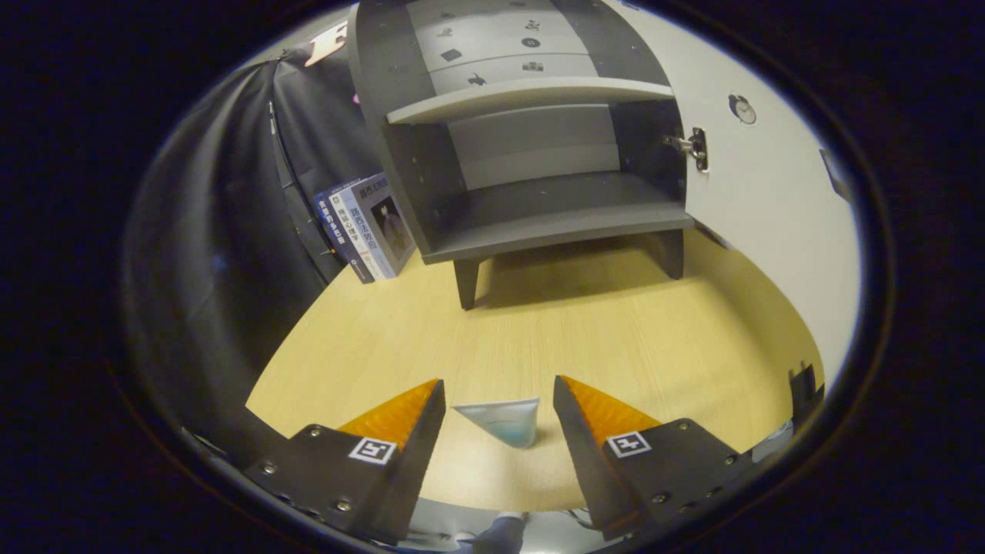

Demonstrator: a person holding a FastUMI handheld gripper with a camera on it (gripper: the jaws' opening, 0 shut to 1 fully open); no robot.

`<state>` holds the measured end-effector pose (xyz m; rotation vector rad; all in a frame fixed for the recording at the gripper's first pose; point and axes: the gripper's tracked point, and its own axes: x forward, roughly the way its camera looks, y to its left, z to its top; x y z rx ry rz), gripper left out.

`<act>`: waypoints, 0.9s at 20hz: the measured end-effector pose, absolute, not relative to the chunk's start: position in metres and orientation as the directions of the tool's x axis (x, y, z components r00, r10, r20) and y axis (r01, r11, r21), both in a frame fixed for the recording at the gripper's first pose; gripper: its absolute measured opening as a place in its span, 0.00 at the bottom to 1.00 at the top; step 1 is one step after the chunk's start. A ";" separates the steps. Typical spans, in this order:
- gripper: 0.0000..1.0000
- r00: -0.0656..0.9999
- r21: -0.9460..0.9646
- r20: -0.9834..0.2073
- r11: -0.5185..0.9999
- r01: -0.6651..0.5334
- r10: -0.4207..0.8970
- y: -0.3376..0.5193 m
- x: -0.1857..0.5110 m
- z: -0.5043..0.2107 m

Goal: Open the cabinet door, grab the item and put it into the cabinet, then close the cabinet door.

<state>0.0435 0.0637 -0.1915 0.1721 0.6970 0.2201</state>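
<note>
A small grey cabinet (pixel 539 192) on short legs stands at the far side of the wooden table (pixel 539 338). Its white door (pixel 769 192) is swung wide open to the right, with a metal hinge (pixel 692 146) on its inner face. The lower compartment and the shelf above it hold nothing. A small pale pouch with a bluish bottom (pixel 504 419) lies on the table between my fingers, close to the table's near edge. My gripper (pixel 499 385) is open, its fingers standing on either side of the pouch without touching it.
Two or three books (pixel 369 227) lean upright against the cabinet's left side. Black cloth hangs along the left. A dark clamp-like object (pixel 804 388) sits at the table's right edge.
</note>
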 end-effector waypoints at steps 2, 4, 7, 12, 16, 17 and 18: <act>0.84 0.744 0.226 -0.620 0.965 -0.136 0.250 0.064 0.043 -0.195; 0.84 0.739 0.202 -0.631 0.970 -0.135 0.234 0.060 0.041 -0.199; 0.68 0.756 0.181 -0.618 0.975 -0.131 0.216 0.055 0.045 -0.197; 0.58 0.756 0.165 -0.623 0.978 -0.124 0.201 0.052 0.046 -0.198; 0.58 0.781 0.177 -0.584 0.974 -0.144 0.222 0.057 0.056 -0.188; 0.58 0.788 0.160 -0.575 0.975 -0.152 0.218 0.055 0.059 -0.187; 0.58 0.794 0.147 -0.568 0.976 -0.161 0.216 0.052 0.061 -0.184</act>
